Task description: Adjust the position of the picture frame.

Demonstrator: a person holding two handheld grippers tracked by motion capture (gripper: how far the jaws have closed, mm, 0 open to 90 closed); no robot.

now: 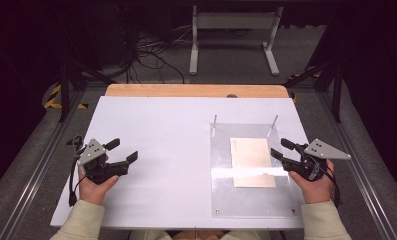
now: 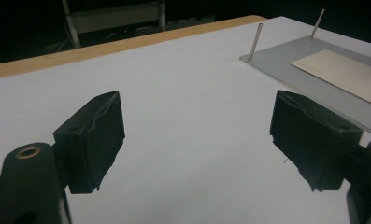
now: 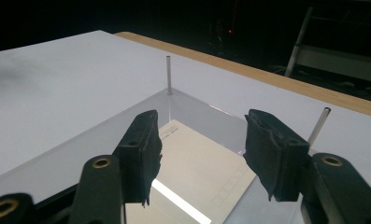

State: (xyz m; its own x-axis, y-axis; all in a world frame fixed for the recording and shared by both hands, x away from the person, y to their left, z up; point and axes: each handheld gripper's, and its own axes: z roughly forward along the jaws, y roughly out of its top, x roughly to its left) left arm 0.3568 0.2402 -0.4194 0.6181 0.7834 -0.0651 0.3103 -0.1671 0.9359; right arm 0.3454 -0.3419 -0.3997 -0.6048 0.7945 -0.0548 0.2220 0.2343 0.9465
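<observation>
The right hand-held gripper (image 1: 278,148) hovers at the right edge of the clear plate (image 1: 221,165), its jaws partly open with nothing between them. Seen along those jaws in the right gripper view, the cream card (image 3: 197,163) lies just beyond and below the fingertips, flat on the plate and not yet touched. The left hand-held gripper (image 1: 122,150) rests well to the left of the plate over the bare white counter (image 1: 161,130), jaws spread wide and empty.

The card lies on the plate's right half, nearer the plate's front edge than the two thin upright pins (image 1: 215,120) at its far corners. Being thin and flat on a glossy surface, it offers no edge to pinch: the pads may well slide over it or push it across the plate instead of lifting it. A steep approach could also scrape the plate, and a reach too far risks knocking the pins.
</observation>
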